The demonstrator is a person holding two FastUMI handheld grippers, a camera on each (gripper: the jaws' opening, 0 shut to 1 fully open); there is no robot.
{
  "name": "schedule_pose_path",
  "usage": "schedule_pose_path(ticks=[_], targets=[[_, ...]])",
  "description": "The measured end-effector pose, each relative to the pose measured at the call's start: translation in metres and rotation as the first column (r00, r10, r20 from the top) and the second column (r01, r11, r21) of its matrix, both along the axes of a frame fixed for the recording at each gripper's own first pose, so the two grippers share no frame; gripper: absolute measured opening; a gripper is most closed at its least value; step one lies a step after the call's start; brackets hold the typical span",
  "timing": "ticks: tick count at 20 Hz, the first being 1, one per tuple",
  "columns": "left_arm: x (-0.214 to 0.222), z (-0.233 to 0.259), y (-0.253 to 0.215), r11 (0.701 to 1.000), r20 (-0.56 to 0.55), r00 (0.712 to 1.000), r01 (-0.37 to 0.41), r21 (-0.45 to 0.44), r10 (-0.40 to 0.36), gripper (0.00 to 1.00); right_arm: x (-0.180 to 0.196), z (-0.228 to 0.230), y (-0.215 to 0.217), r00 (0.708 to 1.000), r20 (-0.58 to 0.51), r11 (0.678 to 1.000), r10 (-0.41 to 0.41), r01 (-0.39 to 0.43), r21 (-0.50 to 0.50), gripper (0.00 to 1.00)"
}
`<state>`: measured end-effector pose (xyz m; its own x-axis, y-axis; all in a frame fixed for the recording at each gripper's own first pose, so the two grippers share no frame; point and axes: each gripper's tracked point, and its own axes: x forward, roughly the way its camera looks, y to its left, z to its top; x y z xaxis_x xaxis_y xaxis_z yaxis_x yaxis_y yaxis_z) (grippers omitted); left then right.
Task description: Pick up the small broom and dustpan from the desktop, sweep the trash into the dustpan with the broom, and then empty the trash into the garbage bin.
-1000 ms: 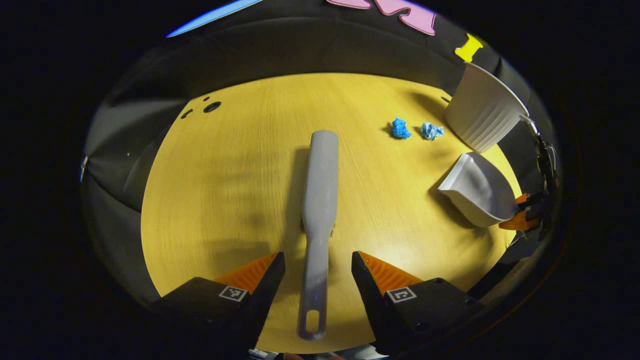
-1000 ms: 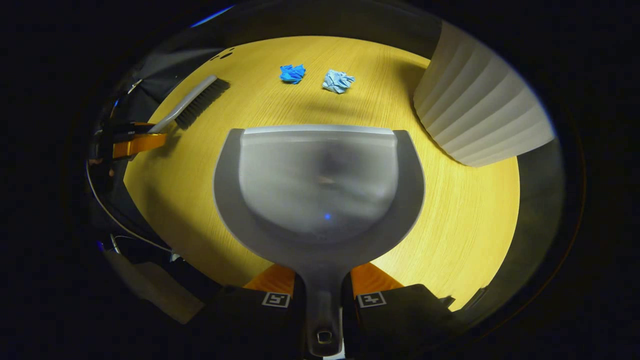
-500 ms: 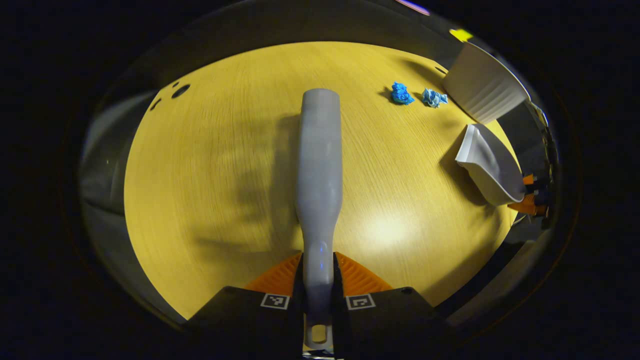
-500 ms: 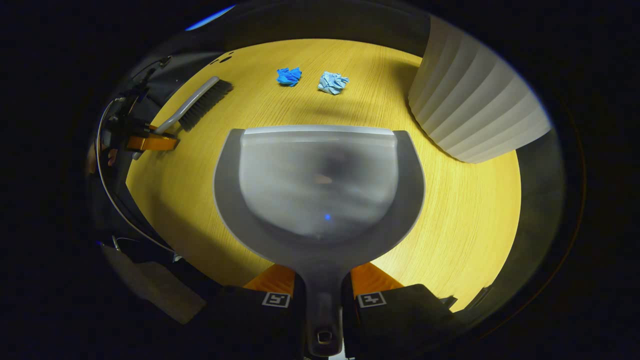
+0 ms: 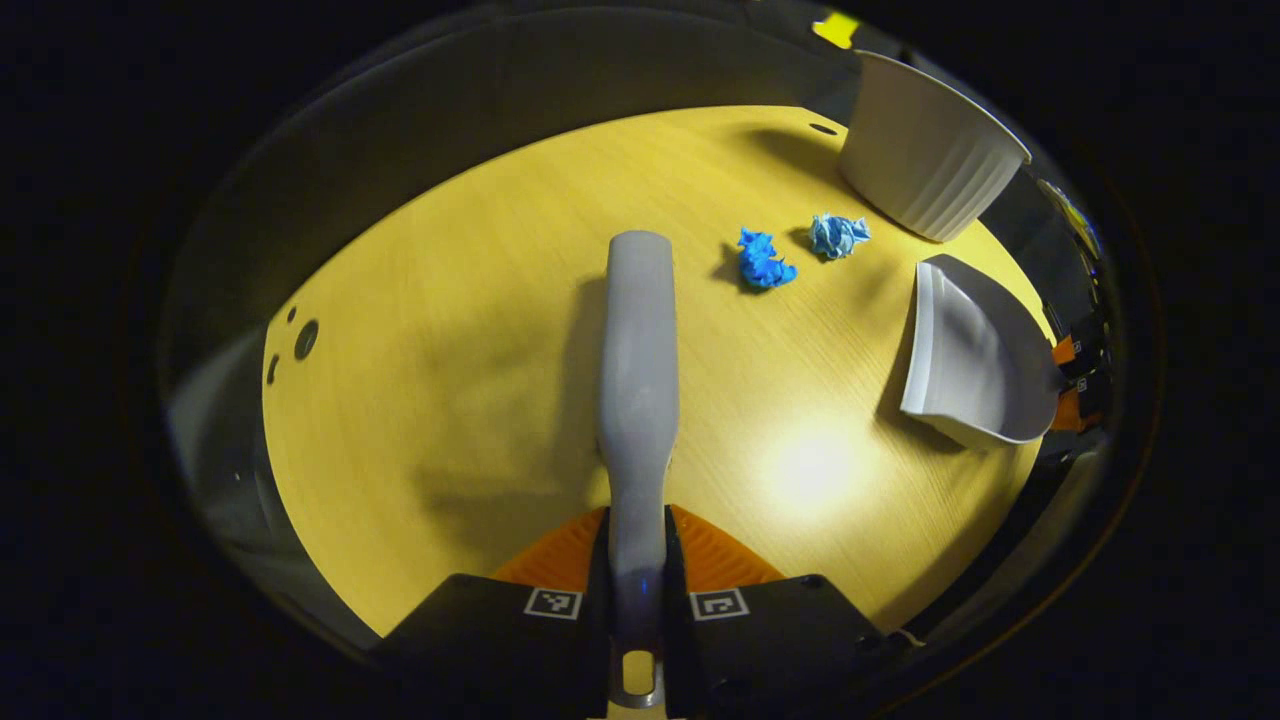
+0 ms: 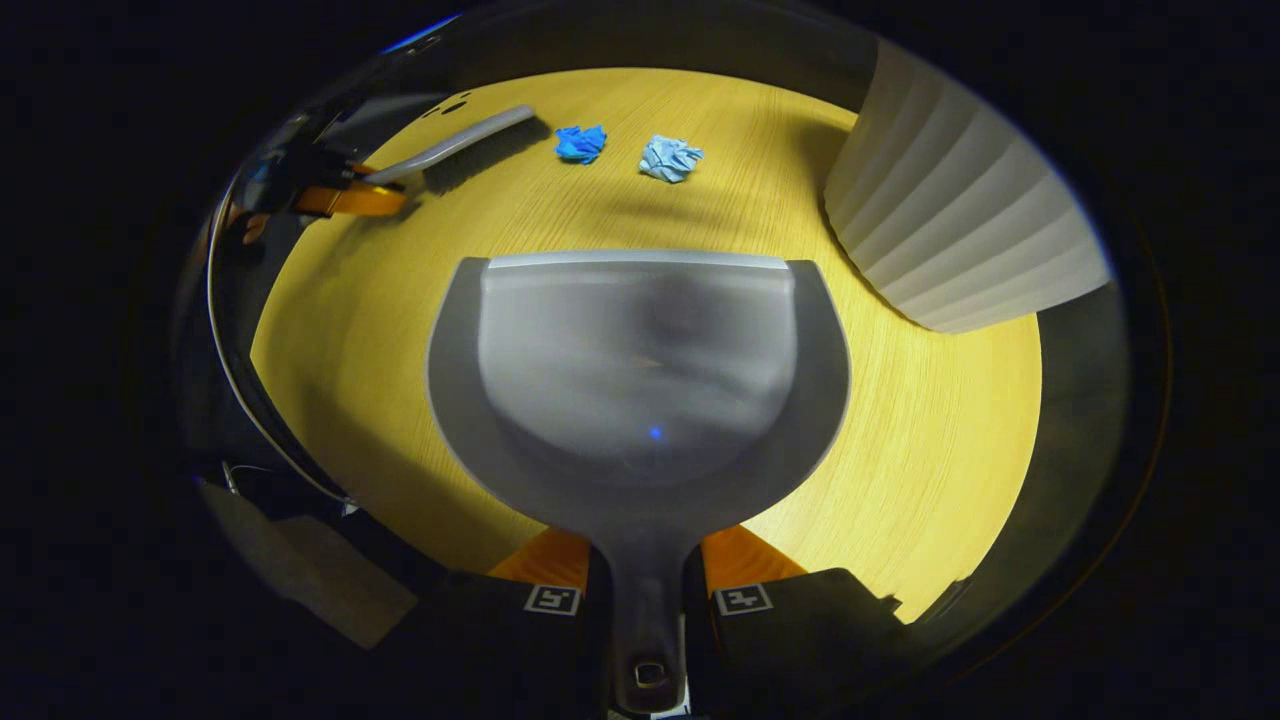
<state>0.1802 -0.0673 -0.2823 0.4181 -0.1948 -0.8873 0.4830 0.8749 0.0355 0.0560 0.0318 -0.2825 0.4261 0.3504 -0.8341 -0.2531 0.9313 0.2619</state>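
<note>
since a second ago: left gripper (image 5: 637, 560) gone from open astride the broom handle to clamped on it, broom (image 5: 638, 370) lifted and swung toward the trash.

left gripper view: both fingers pressed on the grey broom handle, long axis running straight ahead from the gripper over the yellow desk (image 5: 450, 330). dark blue paper wad (image 5: 762, 260) just beyond the brush tip and off to its right; light blue paper wad (image 5: 836, 234) a little further right, near the white ribbed garbage bin (image 5: 925, 150). dustpan (image 5: 965, 365) lower right, mouth turned toward the wads, orange of the right gripper (image 5: 1072, 385) at its handle.

right gripper view: right gripper (image 6: 645, 585) closed on the dustpan (image 6: 640, 370) handle, pan straight ahead, lip facing the two wads. dark blue wad (image 6: 581, 143) and light blue wad (image 6: 671, 159) ahead of the lip, well apart from it. broom (image 6: 460, 145) upper left, brush end just beside the dark wad, held by the left gripper (image 6: 350, 197). bin (image 6: 960, 220) close on the right.

likely next: broom on the far-left side of the wads, pan on the near side, so sweep toward the pan along the line between them; pan probably needing to close in and sit flat first.
</note>
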Motion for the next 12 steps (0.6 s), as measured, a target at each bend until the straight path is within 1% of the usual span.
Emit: schedule_pose_path(ticks=[1,2,3,4,5,8,12], targets=[[0.006,0.002,-0.010,1.000,0.001,1.000,0.018,-0.011,-0.018,0.25,0.001,-0.001,-0.001,1.000,-0.002,1.000,0.004,-0.004,-0.006,0.34],[0.011,0.004,-0.018,0.999,0.002,0.999,0.033,-0.021,-0.033,0.25,0.004,-0.001,-0.003,1.000,-0.002,1.000,0.007,-0.007,-0.015,0.34],[0.018,0.007,-0.024,0.999,0.002,0.999,0.049,-0.022,-0.049,0.22,0.007,-0.001,-0.005,1.000,0.000,1.000,0.009,-0.009,-0.024,0.34],[0.025,0.008,-0.031,0.997,0.012,0.997,0.071,-0.017,-0.071,0.28,0.010,0.000,-0.006,1.000,0.004,1.000,0.010,-0.010,-0.030,0.34],[0.032,0.007,-0.038,0.995,0.024,0.995,0.100,-0.011,-0.100,0.24,0.014,-0.001,-0.006,1.000,0.005,0.999,0.010,-0.009,-0.032,0.34],[0.043,0.007,-0.060,0.979,0.042,0.978,0.202,0.008,-0.202,0.24,0.022,-0.001,-0.006,1.000,0.014,0.999,0.012,-0.011,-0.039,0.34],[0.041,0.013,-0.092,0.952,0.037,0.952,0.305,-0.016,-0.304,0.24,0.024,-0.004,-0.008,1.000,0.020,0.999,0.020,-0.019,-0.044,0.34]])
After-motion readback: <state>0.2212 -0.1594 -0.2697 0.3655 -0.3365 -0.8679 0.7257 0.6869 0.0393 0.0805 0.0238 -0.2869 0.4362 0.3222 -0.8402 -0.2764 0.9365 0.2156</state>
